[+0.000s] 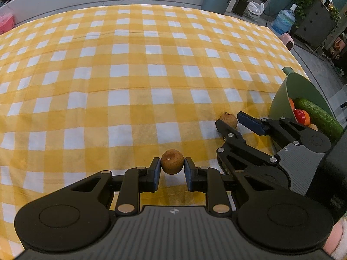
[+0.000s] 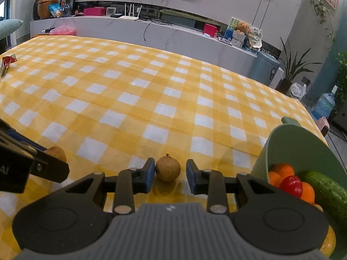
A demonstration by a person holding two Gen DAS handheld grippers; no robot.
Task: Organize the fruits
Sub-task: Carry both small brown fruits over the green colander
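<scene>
Working over a desk (image 1: 130, 65) draped in a yellow-and-white checked cloth, bare ahead of both grippers, so nothing in the way. Off to the right of the right gripper (image 2: 169, 167), close beside its outer arm, a green bowl (image 2: 292, 143), tipped so its mouth faces the grippers, probably to make dropping fruit in easy. Already holding a cucumber (image 2: 325, 188) along its far wall, oranges (image 2: 282, 170) and a small red fruit (image 2: 291, 185) heaped against it; judged well along with the sorting. Left gripper (image 1: 172, 162) narrowed right down, both blue pads pressed against the sides of a longan (image 1: 172, 161), gripped across its widest part and lifted clear of the cloth, likely so it cannot roll out on the way to the bowl. Right gripper lowered around a second longan (image 2: 167, 168) resting on the cloth: nearly closed, left pad touching or almost touching the skin, a thin gap showing at the right pad, so not yet a real hold. Centred between the pads, presumably for an even squeeze. Next call, as a guess: close gently, given the small round shape and the chance of it skidding away sideways.
</scene>
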